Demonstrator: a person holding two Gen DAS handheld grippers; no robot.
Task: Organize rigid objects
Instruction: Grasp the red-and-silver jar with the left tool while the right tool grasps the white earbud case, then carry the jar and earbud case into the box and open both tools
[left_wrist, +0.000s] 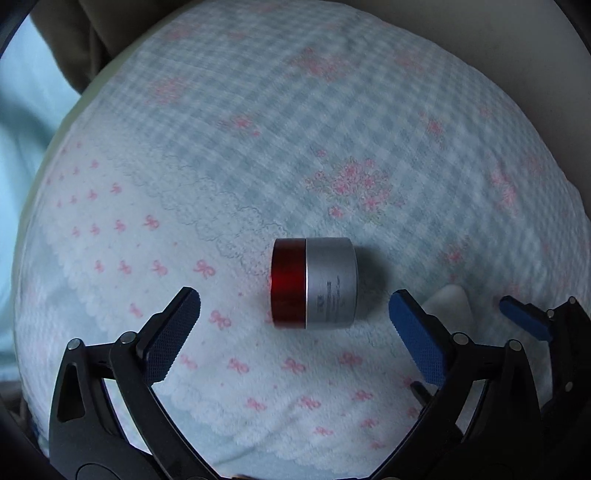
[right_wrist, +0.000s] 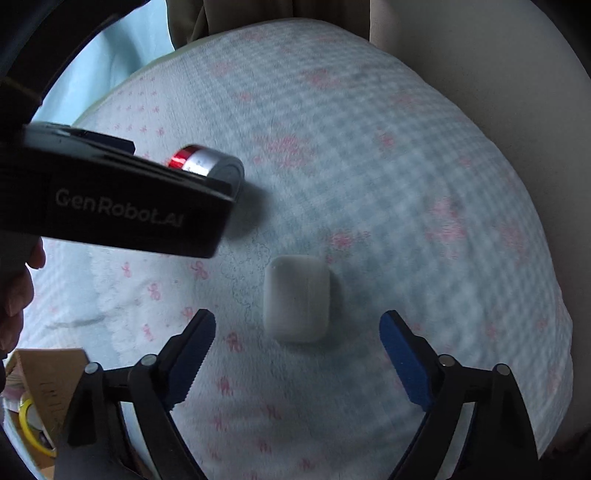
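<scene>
Terry cloth (left_wrist: 258, 129) under glossy red-and-silver cylindrical jar (left_wrist: 314, 284); smooth rounded white case (right_wrist: 296, 299); both tools spread, pinching nothing.

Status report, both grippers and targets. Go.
Left gripper open over red-and-silver jar lying on its side. Right gripper open over white earbud case. Neither touched. Nothing blocking on the towel.

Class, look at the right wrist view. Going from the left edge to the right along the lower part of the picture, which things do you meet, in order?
Cardboard box → left finger of the right hand-held gripper → white case on the cloth → right finger.
</scene>
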